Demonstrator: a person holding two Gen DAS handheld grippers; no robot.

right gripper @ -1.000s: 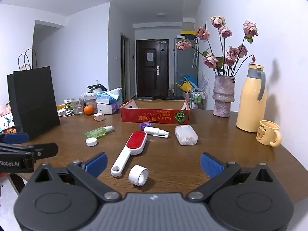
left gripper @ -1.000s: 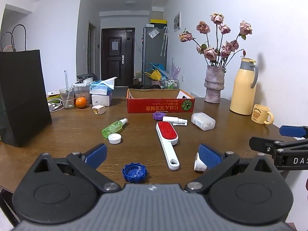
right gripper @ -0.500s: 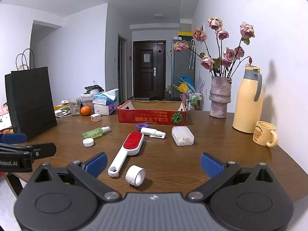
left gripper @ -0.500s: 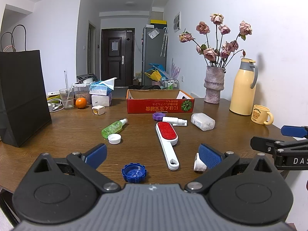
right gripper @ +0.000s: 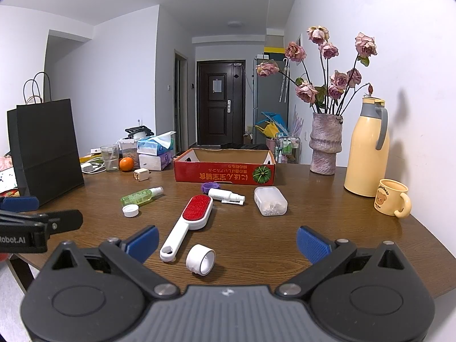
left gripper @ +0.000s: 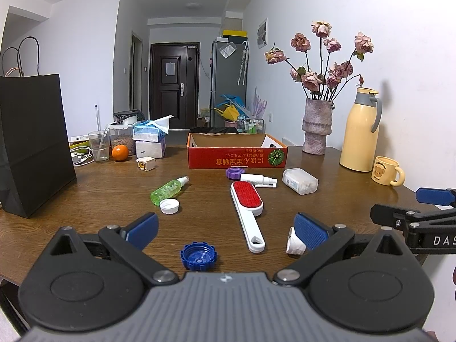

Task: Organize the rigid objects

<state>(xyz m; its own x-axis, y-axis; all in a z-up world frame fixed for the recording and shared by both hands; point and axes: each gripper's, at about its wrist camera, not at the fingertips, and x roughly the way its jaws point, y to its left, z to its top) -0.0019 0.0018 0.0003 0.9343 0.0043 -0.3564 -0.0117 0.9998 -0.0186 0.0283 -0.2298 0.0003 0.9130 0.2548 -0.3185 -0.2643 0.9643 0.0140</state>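
Small items lie scattered on the brown wooden table (left gripper: 199,199) before an open red cardboard box (left gripper: 237,154). A red-and-white lint brush (left gripper: 247,208) lies in the middle, a blue cap (left gripper: 198,256) nearest my left gripper (left gripper: 226,229), and a white ring (right gripper: 201,259) nearest my right gripper (right gripper: 227,240). Further back lie a green spray bottle (left gripper: 168,189), a white cap (left gripper: 170,207), a purple cap (left gripper: 235,173), a white spray bottle (left gripper: 258,180) and a clear plastic case (left gripper: 299,180). Both grippers hover open at the near edge, holding nothing.
A black paper bag (left gripper: 31,145) stands at the left. A vase of dried roses (left gripper: 317,125), a yellow thermos (left gripper: 359,131) and a yellow mug (left gripper: 386,170) line the right wall side. A glass, an orange (left gripper: 120,153), tissue boxes and a small charger sit at the back left.
The right gripper has shifted slightly, its view of the table dropping a little; the left gripper is almost still. Nothing on the table has moved.
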